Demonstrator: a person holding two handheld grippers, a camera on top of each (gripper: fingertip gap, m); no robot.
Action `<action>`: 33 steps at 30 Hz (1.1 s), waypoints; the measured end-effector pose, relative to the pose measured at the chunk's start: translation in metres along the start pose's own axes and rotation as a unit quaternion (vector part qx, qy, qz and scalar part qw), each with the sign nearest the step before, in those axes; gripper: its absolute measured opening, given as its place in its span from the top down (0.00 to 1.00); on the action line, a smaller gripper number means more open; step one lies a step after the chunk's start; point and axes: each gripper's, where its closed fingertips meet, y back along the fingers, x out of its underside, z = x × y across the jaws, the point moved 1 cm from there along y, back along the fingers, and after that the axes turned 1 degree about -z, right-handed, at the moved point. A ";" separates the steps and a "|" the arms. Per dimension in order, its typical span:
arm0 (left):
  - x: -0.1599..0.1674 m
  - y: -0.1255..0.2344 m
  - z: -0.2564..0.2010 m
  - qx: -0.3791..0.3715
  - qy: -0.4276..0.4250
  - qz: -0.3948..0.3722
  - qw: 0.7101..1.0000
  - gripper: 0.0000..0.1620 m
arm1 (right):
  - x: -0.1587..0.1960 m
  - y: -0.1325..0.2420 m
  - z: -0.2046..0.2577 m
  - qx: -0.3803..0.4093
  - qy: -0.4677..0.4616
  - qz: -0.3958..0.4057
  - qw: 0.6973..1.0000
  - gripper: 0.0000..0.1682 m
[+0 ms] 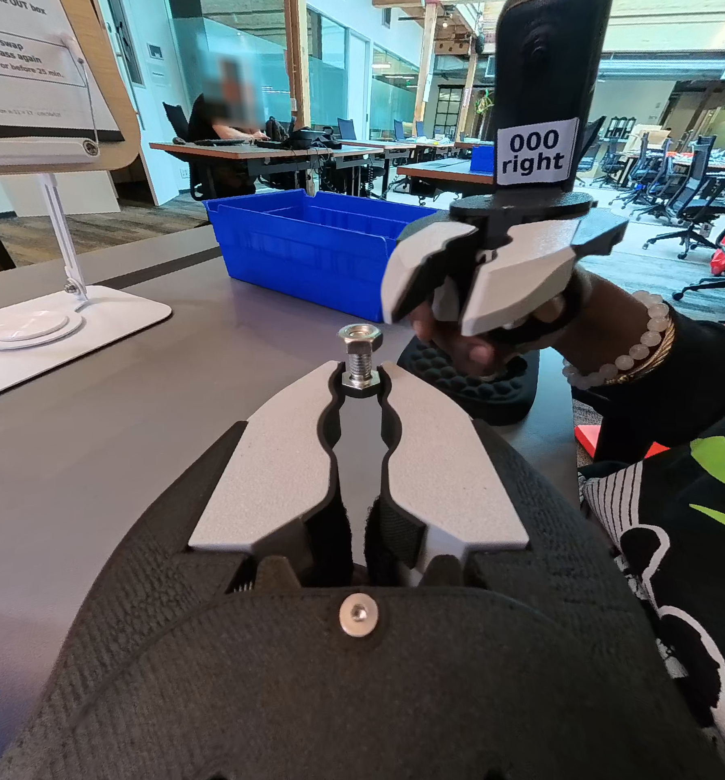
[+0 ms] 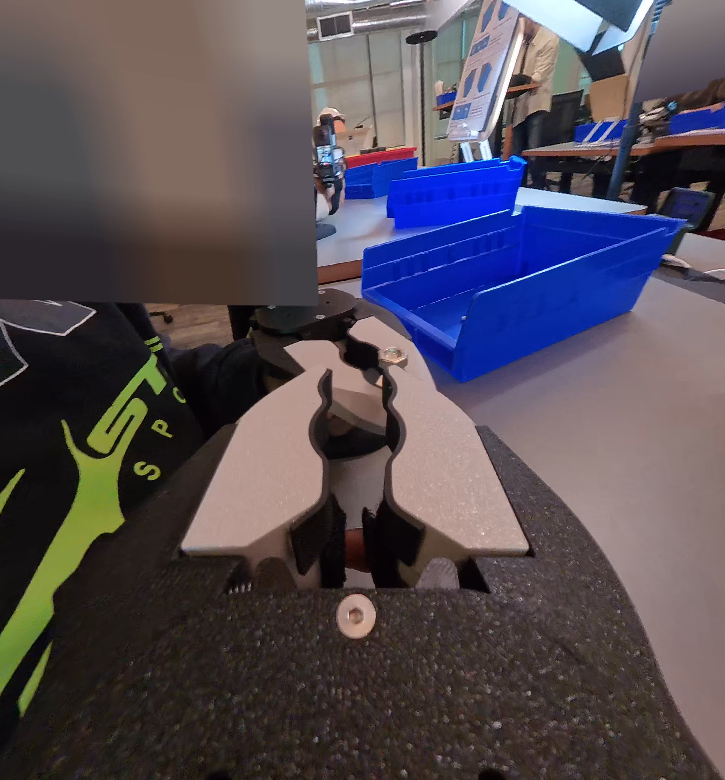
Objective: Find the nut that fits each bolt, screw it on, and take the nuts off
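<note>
Bench [image 1: 99, 443]: grey, with blue plastic bin [image 1: 310, 249].
Left hand-held gripper [image 1: 359, 380]: clenched on silver steel bolt [image 1: 358, 367], silver hexagonal nut [image 1: 359, 335] on top.
Right hand-held gripper [image 1: 449, 312]: apparently released, empty.
Risk: bolt may twist in grip.

One bolt [image 1: 359, 366] carrying one nut [image 1: 360, 337]. Two grippers: the left gripper [image 1: 359, 371] and the right gripper [image 1: 449, 295]. Two blue bins on the near table [image 2: 605, 422]: the nearer bin [image 2: 521, 291] and the farther bin [image 2: 453, 190].
</note>
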 end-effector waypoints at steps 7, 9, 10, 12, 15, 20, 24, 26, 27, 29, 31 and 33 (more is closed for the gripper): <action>0.000 0.000 -0.004 0.004 -0.007 0.004 1.000 0.91 | 0.003 -0.019 -0.008 0.004 0.008 -0.002 1.000 0.74; 0.000 0.000 -0.004 0.005 -0.008 0.005 1.000 0.91 | 0.003 -0.023 -0.005 -0.006 0.008 -0.002 1.000 0.74; 0.000 0.000 -0.005 0.006 -0.008 0.006 1.000 0.91 | 0.003 -0.024 -0.004 -0.010 0.009 -0.002 1.000 0.74; 0.000 0.000 -0.005 0.004 -0.007 0.005 1.000 0.91 | 0.004 -0.024 -0.003 -0.012 0.010 0.000 1.000 0.75; -0.001 0.001 -0.005 0.002 -0.004 0.002 1.000 0.91 | 0.004 -0.017 -0.003 -0.005 0.007 0.001 1.000 0.76; -0.001 0.003 -0.005 0.001 0.000 0.002 1.000 0.91 | 0.003 -0.001 0.003 -0.011 -0.003 -0.008 1.000 0.87; -0.001 0.005 -0.010 0.000 -0.002 0.003 1.000 0.91 | 0.001 0.000 -0.004 0.009 0.002 -0.019 1.000 0.84; -0.002 0.006 -0.013 0.001 -0.003 0.003 1.000 0.91 | 0.001 -0.005 -0.007 0.010 0.001 -0.022 1.000 0.80; -0.001 0.006 -0.015 0.003 -0.003 0.003 1.000 0.91 | 0.001 -0.009 -0.007 0.007 0.001 -0.021 1.000 0.78; -0.002 0.007 -0.019 0.005 -0.005 0.004 1.000 0.91 | 0.003 -0.016 -0.007 0.000 0.005 -0.014 1.000 0.76; -0.002 0.008 -0.021 0.006 -0.005 0.005 1.000 0.91 | 0.004 -0.023 -0.006 -0.009 0.010 -0.007 1.000 0.75; -0.002 0.008 -0.023 0.006 -0.004 0.004 1.000 0.91 | 0.004 -0.025 -0.004 -0.015 0.012 -0.004 1.000 0.75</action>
